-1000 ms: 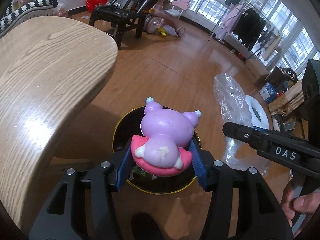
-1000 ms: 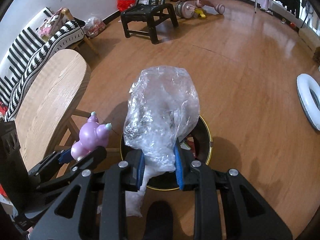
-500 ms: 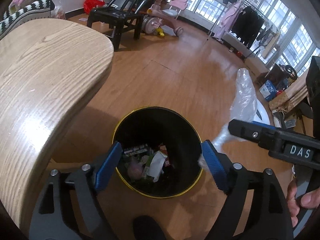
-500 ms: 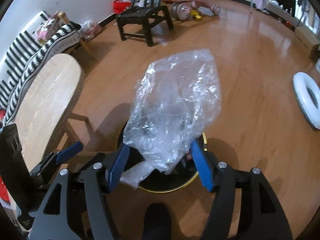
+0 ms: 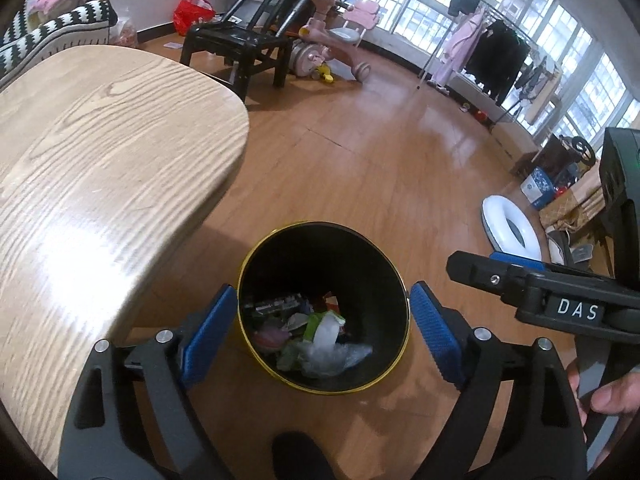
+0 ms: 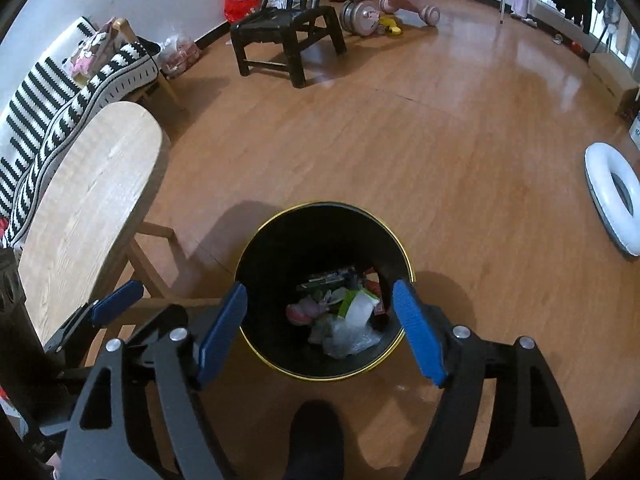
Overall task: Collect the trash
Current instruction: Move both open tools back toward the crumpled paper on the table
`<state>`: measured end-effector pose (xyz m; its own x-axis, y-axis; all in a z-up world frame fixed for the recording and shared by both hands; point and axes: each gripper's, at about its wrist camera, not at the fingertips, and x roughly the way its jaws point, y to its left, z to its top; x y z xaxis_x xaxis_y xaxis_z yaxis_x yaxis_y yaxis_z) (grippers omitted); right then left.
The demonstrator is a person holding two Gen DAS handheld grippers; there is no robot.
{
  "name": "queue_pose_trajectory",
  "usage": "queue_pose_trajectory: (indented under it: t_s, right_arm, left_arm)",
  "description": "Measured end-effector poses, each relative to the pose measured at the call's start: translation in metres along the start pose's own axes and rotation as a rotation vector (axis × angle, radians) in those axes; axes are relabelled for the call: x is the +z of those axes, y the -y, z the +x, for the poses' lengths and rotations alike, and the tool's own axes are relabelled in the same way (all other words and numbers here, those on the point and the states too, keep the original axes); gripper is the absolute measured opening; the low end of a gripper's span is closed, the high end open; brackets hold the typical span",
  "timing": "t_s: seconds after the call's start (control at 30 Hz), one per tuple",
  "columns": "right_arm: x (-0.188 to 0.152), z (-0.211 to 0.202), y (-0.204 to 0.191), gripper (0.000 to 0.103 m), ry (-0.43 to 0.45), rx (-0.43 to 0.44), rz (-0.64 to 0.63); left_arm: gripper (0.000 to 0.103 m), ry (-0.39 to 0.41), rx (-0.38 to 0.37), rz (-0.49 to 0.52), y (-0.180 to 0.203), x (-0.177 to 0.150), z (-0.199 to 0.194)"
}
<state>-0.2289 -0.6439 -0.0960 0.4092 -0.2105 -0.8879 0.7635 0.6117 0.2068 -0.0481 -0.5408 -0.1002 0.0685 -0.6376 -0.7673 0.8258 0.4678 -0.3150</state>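
A black trash bin with a gold rim (image 5: 256,256) (image 6: 400,240) stands on the wooden floor below both grippers. Inside lie a clear plastic bag (image 5: 332,354) (image 6: 346,336), the pink and purple toy (image 5: 272,338) (image 6: 302,310) and other scraps. My left gripper (image 5: 322,334) is open and empty above the bin. My right gripper (image 6: 322,326) is open and empty above the bin too. It also shows in the left wrist view (image 5: 496,264) at the right. The left gripper's blue fingertip (image 6: 118,302) shows at the left of the right wrist view.
A light wooden table (image 5: 80,184) (image 6: 84,200) stands left of the bin. A black chair (image 5: 240,44) (image 6: 288,28), a pink ride-on toy (image 5: 332,40) and a clothes rack (image 5: 496,52) are farther back. A white ring (image 5: 510,228) (image 6: 612,196) lies on the floor to the right.
My left gripper opened and the purple toy fell into the bin. My right gripper opened and the clear plastic bag dropped into the bin.
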Motion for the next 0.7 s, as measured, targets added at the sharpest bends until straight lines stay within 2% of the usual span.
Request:
queue_pose_trajectory:
  t_s: [0.17, 0.23, 0.3, 0.43, 0.6, 0.7]
  right_arm:
    - [0.004, -0.013, -0.011, 0.075, 0.042, 0.035, -0.001]
    - [0.007, -0.024, -0.020, 0.083, 0.089, 0.055, -0.005]
    - [0.010, -0.037, -0.030, 0.085, 0.137, 0.077, -0.012]
    - [0.011, -0.057, -0.067, 0.091, 0.203, 0.141, -0.040]
    - [0.003, -0.063, -0.139, 0.092, 0.192, 0.211, -0.175]
    - [-0.009, -0.065, -0.193, 0.092, 0.180, 0.245, -0.286]
  left_arm:
    - [0.086, 0.011, 0.010, 0.012, -0.005, -0.001, -0.020]
    - [0.086, 0.033, 0.009, 0.016, -0.008, -0.001, -0.039]
    - [0.090, 0.056, 0.022, 0.024, -0.014, -0.001, -0.058]
    - [0.094, 0.134, 0.131, -0.007, -0.050, -0.007, -0.113]
    - [0.095, 0.156, 0.279, -0.090, -0.116, -0.032, -0.175]
    - [0.095, 0.171, 0.399, -0.146, -0.162, -0.054, -0.217]
